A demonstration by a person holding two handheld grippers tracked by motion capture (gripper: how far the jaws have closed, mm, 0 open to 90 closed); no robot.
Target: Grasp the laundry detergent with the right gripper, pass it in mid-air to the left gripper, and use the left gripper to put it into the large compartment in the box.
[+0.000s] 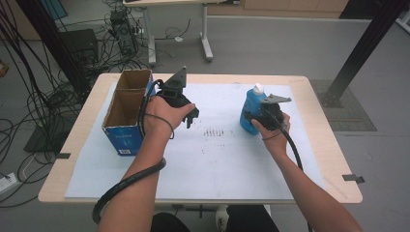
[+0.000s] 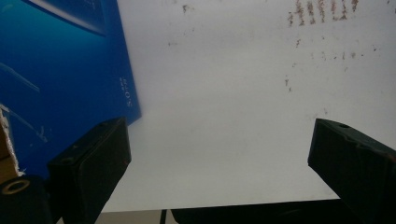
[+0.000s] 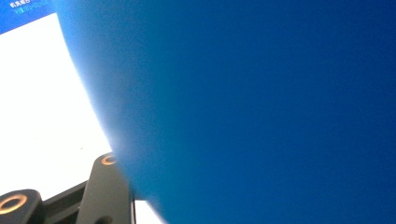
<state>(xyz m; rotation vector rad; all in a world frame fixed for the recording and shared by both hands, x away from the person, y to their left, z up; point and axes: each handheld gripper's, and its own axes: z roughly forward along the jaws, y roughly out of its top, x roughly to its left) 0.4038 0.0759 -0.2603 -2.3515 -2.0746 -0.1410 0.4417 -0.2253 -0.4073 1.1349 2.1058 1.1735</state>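
A blue bottle [image 1: 248, 105] with a white cap stands upright on the right half of the white mat [image 1: 217, 159]. My right gripper [image 1: 257, 118] is shut on its body from the near-right side. In the right gripper view the bottle [image 3: 261, 102] sits close against the lens, and one black finger [image 3: 108, 186] shows at the lower left. An open-topped blue cardboard box [image 1: 125, 113] stands at the table's left. My left gripper [image 1: 192, 116] hovers just right of it, open and holding nothing. In the left gripper view this gripper [image 2: 219, 140] has its jaws spread wide over bare mat beside the box [image 2: 60, 79].
Small brown specks [image 1: 215, 133] mark the middle of the mat. The wooden table [image 1: 319, 121] has bare edges around the mat. Beyond the far edge are floor cables [image 1: 43, 96], a desk leg [image 1: 207, 46] and a black post [image 1: 360, 48].
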